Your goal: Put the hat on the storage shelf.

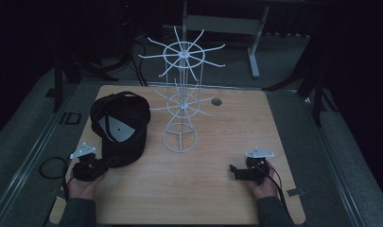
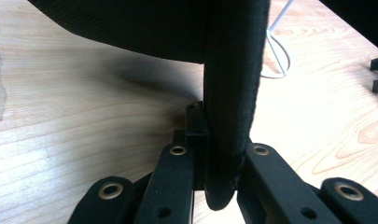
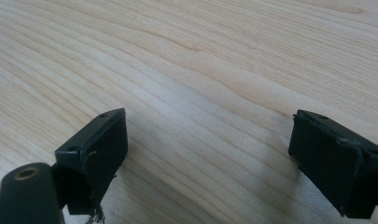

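A black cap lies upside down on the left of the wooden table, its pale inner lining facing up. My left gripper is at the cap's near edge, shut on the cap's brim. In the left gripper view the black brim stands edge-on, pinched between the two jaws. A white wire rack with radiating hooks stands upright at the table's middle. My right gripper rests low over the table at the front right, open, with bare wood between its pads.
A small round hole sits in the tabletop behind the rack. A cable loop lies off the table's left edge. A table frame leg stands on the floor beyond. The rack's wire base lies past the brim.
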`<state>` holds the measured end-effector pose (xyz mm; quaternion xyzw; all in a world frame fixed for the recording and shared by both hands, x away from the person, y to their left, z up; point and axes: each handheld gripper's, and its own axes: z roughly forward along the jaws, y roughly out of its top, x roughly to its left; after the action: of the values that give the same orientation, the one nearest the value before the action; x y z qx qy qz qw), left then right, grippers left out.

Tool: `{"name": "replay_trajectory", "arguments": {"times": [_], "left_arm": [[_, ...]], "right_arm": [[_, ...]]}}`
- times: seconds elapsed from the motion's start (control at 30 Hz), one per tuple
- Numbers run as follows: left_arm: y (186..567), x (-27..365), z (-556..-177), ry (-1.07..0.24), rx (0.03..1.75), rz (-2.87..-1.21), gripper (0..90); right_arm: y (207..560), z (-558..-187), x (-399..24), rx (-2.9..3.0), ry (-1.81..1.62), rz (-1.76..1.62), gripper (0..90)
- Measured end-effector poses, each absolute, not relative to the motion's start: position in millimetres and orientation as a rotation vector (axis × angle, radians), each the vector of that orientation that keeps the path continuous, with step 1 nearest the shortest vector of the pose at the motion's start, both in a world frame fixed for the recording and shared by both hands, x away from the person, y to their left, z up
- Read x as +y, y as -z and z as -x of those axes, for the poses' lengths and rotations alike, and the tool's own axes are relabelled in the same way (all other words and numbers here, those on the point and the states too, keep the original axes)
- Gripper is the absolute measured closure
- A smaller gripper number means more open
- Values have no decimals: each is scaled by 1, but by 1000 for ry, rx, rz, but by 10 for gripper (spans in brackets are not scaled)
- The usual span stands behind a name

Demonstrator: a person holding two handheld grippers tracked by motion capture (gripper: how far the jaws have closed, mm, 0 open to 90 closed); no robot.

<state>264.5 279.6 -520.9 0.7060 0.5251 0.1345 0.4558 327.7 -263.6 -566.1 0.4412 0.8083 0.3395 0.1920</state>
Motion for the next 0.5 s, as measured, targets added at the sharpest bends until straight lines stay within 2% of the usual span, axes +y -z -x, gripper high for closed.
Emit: {"name": "replay_trajectory", "arguments": {"times": [0.5], "left_arm": [[511,279,-269,-400,1289,-1735,868]], "right_arm": [[566,-328,-263,2267,-953,-1240,115]]}}
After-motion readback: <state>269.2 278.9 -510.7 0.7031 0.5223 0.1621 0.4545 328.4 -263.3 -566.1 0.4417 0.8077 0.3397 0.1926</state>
